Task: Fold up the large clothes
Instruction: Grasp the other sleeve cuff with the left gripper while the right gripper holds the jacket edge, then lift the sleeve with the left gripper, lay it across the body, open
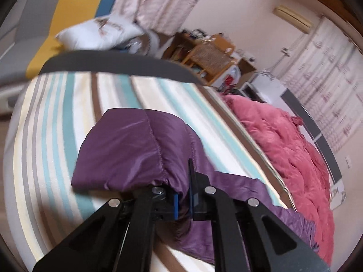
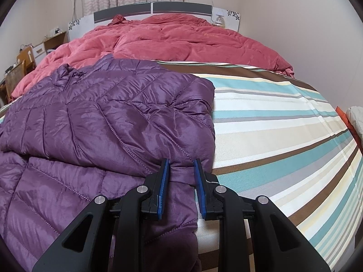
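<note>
A quilted purple down jacket (image 2: 113, 117) lies spread on the striped bed sheet (image 2: 272, 124), its right edge folded inward. My right gripper (image 2: 181, 165) is at the jacket's near edge, its blue pads (image 2: 164, 181) pressed on a bunched fold of the hem. In the left wrist view, another part of the purple jacket (image 1: 136, 149) bulges up in front of my left gripper (image 1: 184, 190). That gripper is shut tight on the fabric and lifts it a little off the striped sheet (image 1: 56, 124).
A crumpled pink quilt (image 2: 181, 38) covers the head half of the bed below the grey headboard (image 2: 152, 9). A white pillow (image 1: 99, 31) and a wooden chair (image 1: 208, 59) stand beyond the bed's far side. Striped sheet lies bare to the jacket's right.
</note>
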`<state>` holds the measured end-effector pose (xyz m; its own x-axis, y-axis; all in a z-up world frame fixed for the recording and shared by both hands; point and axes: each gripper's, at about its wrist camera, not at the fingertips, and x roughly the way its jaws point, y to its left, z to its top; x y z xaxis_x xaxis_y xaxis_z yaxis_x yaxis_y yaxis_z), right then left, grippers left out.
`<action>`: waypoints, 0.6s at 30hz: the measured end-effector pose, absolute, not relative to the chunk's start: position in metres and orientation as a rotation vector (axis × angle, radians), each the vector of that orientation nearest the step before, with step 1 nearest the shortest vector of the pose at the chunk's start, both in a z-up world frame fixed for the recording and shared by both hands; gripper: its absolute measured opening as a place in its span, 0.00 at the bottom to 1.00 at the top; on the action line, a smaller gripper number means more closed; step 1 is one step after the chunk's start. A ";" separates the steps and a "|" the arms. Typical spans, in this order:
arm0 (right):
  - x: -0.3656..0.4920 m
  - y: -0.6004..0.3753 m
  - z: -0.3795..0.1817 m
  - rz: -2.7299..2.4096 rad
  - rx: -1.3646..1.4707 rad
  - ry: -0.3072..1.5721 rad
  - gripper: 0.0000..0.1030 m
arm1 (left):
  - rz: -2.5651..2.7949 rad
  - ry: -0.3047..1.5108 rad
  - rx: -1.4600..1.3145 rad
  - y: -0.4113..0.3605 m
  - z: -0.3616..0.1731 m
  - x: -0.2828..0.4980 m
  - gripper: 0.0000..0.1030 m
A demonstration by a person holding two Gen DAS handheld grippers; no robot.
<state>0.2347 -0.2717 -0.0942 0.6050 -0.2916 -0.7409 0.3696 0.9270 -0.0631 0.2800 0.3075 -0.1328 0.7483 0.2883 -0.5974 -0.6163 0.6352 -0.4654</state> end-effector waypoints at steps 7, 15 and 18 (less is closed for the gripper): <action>0.235 -0.273 -0.094 -0.379 0.109 0.834 0.22 | 0.377 0.480 -0.478 0.233 -0.091 0.295 0.05; 0.232 -0.274 -0.094 -0.374 0.122 0.831 0.22 | 0.215 0.482 -0.244 0.138 -0.061 0.300 0.05; 0.231 -0.276 -0.094 -0.369 0.134 0.829 0.22 | 0.172 0.493 -0.175 0.101 -0.057 0.304 0.05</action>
